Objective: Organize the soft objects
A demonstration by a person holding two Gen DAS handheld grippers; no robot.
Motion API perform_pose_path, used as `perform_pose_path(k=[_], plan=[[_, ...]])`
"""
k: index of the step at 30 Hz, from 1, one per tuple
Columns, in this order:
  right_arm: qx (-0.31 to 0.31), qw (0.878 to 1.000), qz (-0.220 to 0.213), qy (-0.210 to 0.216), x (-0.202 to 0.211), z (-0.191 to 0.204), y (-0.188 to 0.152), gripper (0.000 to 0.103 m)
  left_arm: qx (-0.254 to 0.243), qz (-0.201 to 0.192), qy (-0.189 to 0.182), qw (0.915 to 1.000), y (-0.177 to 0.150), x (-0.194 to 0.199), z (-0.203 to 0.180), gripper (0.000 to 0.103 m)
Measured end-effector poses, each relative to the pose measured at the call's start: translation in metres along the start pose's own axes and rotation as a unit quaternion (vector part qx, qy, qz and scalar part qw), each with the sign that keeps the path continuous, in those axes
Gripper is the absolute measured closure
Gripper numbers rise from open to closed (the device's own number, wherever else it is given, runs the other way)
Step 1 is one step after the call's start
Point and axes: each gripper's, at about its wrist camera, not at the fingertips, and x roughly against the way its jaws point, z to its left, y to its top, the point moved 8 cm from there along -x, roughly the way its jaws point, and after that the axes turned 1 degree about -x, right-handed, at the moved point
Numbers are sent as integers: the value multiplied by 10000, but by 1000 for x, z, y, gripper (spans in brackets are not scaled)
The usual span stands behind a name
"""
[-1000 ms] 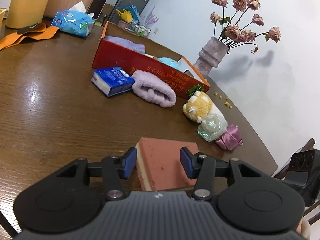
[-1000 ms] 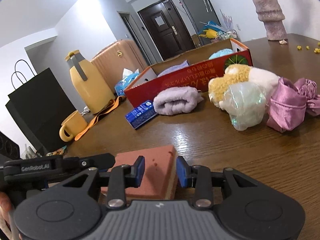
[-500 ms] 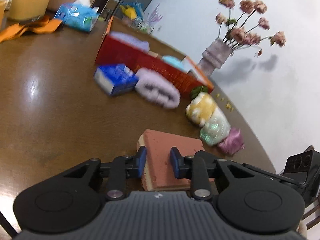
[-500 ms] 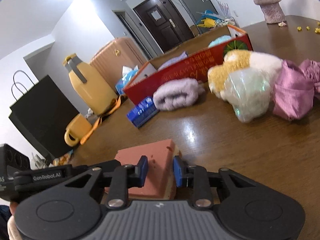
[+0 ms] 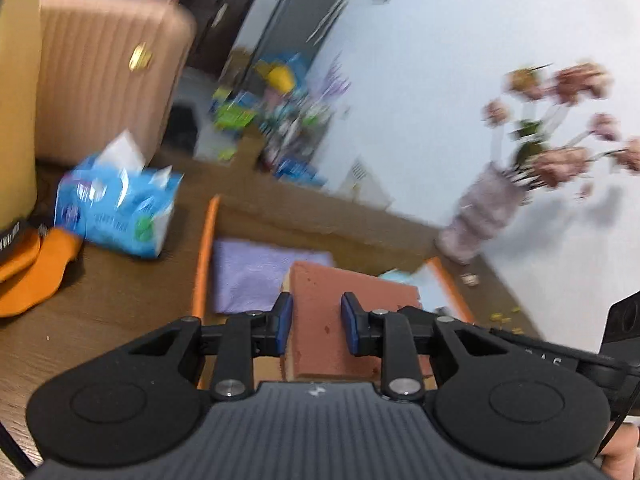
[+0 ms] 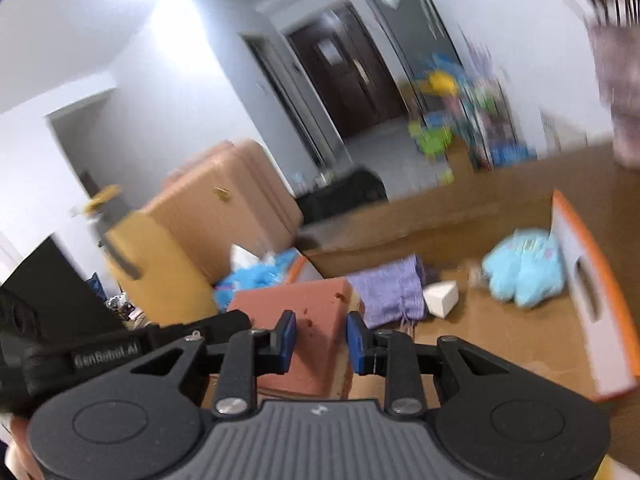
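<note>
Both grippers are shut on one reddish-brown sponge block (image 5: 340, 300), held in the air above the open cardboard box (image 5: 204, 256) with the orange rim. My left gripper (image 5: 316, 326) pinches one side of it. My right gripper (image 6: 321, 342) pinches the other side of the sponge block (image 6: 304, 320). Inside the box lie a folded purple cloth (image 6: 390, 292), a small white wedge (image 6: 442, 298) and a light blue soft toy (image 6: 524, 268). The purple cloth also shows in the left wrist view (image 5: 252, 276). Both views are blurred by motion.
A blue tissue pack (image 5: 116, 208) and an orange strap (image 5: 32, 268) lie on the wooden table left of the box. A vase of dried flowers (image 5: 484, 216) stands behind the box at the right. A yellow jug (image 6: 156, 264) and a tan suitcase (image 6: 224, 216) stand at the left.
Both grippers have lifted the sponge block off the table and carried it forward over the open box. The plush toys and tissue packet in front of the box have left view.
</note>
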Motion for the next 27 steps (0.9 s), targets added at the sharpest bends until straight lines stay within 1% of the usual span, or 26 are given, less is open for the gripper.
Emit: perform_pose_path(k=[2, 3, 6, 9, 14, 16, 19, 22, 25, 27], plan=[[-183, 9993, 315, -73, -25, -11, -8, 76, -134, 213, 278, 9993, -6, -18, 11, 77], [-269, 9984, 486, -102, -37, -16, -14, 76, -292, 298, 474, 9980, -11, -26, 14, 77], [-293, 9959, 834, -197, -58, -18, -32, 76, -598, 450, 735, 9945, -22, -33, 21, 75], [-222, 9947, 975, -219, -66, -17, -45, 76, -646, 461, 776, 9938, -26, -26, 28, 73], [41, 9946, 981, -345, -65, -9, -50, 75, -970, 420, 882, 9905, -24, -9, 17, 72], [95, 9949, 936, -352, -56, -7, -46, 75, -1092, 300, 961, 9889, -20, 2, 10, 72], [215, 9965, 754, -305, -29, 2, -34, 75, -1248, 81, 1054, 9865, -10, 24, -1, 69], [466, 9974, 452, -316, 12, 12, -18, 73, -1373, -172, 1159, 9836, 3, 53, -13, 66], [816, 9958, 66, -421, 63, 19, 1, 65, -1619, -528, 1354, 9761, 15, 89, -26, 56], [1133, 9913, -278, -610, 99, 23, 14, 61, -1755, -777, 1469, 9704, 21, 113, -33, 52]])
